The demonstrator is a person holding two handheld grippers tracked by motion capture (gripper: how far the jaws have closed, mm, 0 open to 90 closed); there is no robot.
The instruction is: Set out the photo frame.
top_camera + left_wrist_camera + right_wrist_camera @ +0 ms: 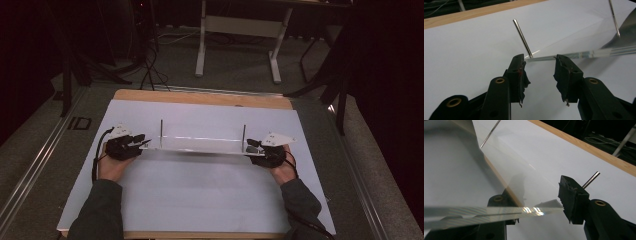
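Note:
A clear acrylic plate (200,144) lies across the white sheet (200,195), with a thin metal pin upright near its left end (161,131) and another near its right end (243,136). My left gripper (141,141) is at the plate's left end. In the left gripper view this gripper (540,62) is open, the plate's edge (599,53) runs across just beyond its tips, and a pin (522,38) stands behind. My right gripper (252,146) is at the right end. It (536,192) stands open too. The plate's edge (474,212) crosses over one jaw and reaches the other.
The white sheet covers a wooden table (200,97) whose edge shows at the back. Beyond it are a dark floor, cables and the white legs of a desk (200,50). Open sheet lies in front of and behind the plate.

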